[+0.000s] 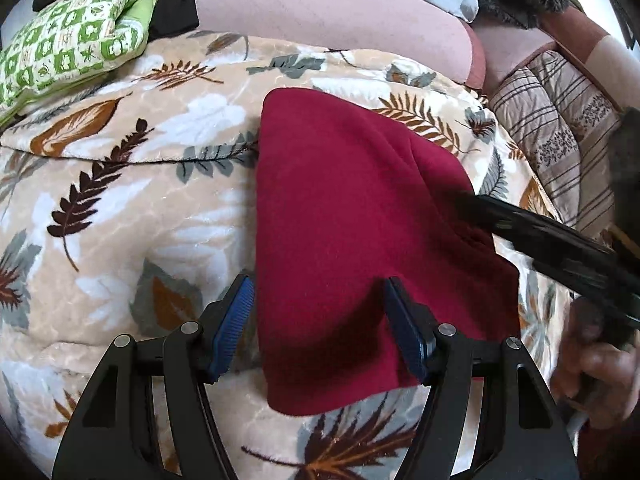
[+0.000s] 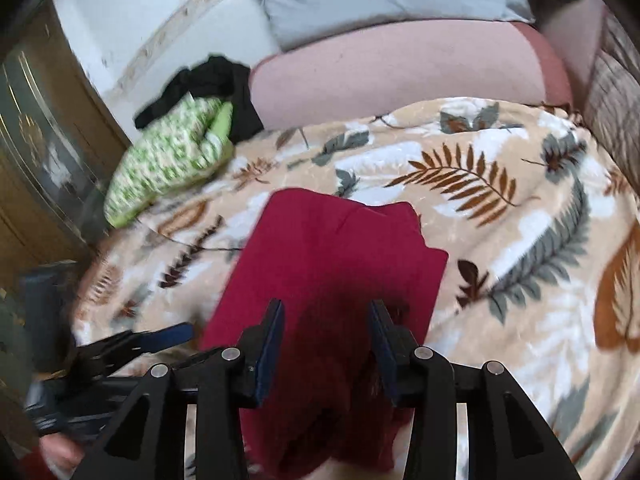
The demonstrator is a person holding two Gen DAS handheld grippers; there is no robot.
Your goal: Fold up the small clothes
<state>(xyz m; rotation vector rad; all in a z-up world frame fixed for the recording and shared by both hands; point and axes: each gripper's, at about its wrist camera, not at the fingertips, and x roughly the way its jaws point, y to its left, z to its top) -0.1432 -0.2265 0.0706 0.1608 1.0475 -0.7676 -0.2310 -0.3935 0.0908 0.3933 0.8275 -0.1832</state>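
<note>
Red garment (image 1: 352,240) lies folded on the leaf-print blanket (image 1: 120,208), roughly mid-blanket; everything below is placed relative to it.

My left gripper (image 1: 320,320) is spread wide over the garment's near left corner. Left pad sits just off the cloth's left edge over blanket, right pad over the red fabric. Neither pad presses on it, so nothing is held. My read: I'm straddling that edge to pinch it for the next fold, or to pin the corner.

My right gripper (image 2: 326,344) is at the garment's near right side, jaws partly apart. Red cloth fills the gap between the pads and bunches up below them, but I can't say whether the pads actually bite it; that view is motion-blurred. In the left wrist view the same tool comes in from the right as a dark blurred bar over the cloth's right edge, with my hand (image 1: 592,364) behind it.

Garment's far end shows a doubled layer with a ridge, so I judge at least one fold is done, and the near edge still needs squaring.

Beyond the garment on the far left is a green patterned bundle (image 1: 68,44) with black cloth (image 2: 208,80) on it, probably the pile of other items. Straight beyond is a pink cushion (image 1: 332,12).

No brand, label or readable writing anywhere on the garment or around it.
</note>
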